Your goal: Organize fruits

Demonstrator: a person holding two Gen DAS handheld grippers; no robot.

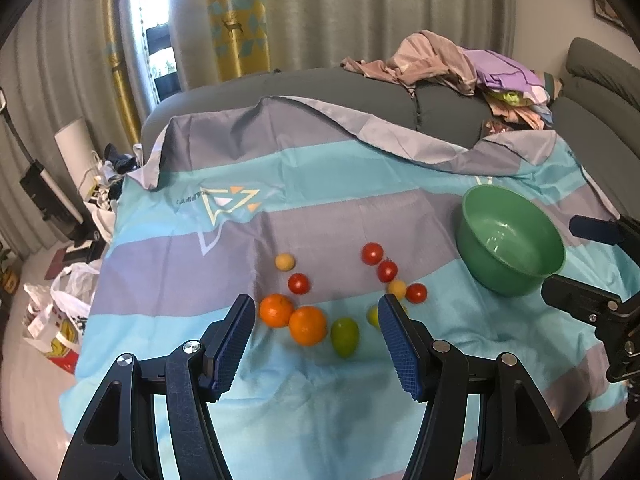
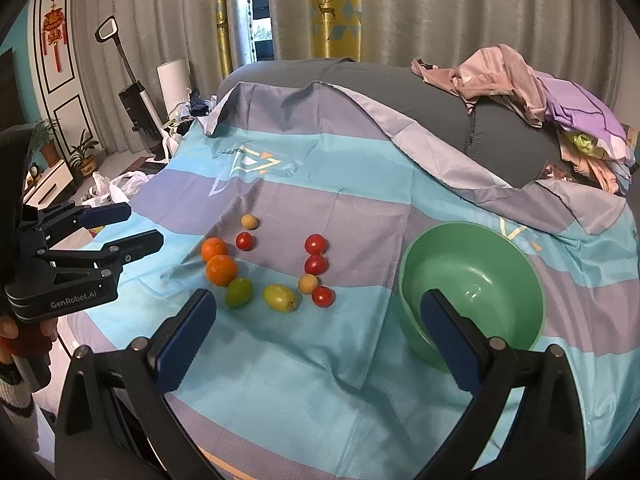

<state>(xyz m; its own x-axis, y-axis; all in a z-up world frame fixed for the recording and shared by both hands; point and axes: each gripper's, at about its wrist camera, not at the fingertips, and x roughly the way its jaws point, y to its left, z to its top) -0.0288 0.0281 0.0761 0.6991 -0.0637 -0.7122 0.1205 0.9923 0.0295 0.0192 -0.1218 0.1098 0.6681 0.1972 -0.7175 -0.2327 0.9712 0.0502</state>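
Note:
On a striped blue and grey cloth (image 1: 320,400) lie two oranges (image 1: 275,311) (image 1: 307,325), a green fruit (image 1: 344,336), several red tomatoes (image 1: 372,253) and two small yellow fruits (image 1: 285,261). A yellow-green fruit (image 2: 281,298) is half hidden by a finger in the left wrist view. An empty green bowl (image 1: 500,272) (image 2: 480,264) stands to their right. My left gripper (image 1: 316,300) (image 2: 144,224) hovers open, short of the oranges, holding nothing. Beside the bowl my right gripper (image 2: 316,296) (image 1: 558,257) is also open with nothing in it.
The cloth covers a grey sofa (image 1: 360,92); a pile of clothes (image 1: 460,64) lies at its back right. Left of the sofa's edge the floor holds plastic bags (image 1: 64,312), a vacuum (image 2: 136,96) and potted plants (image 2: 82,156). Curtains hang behind.

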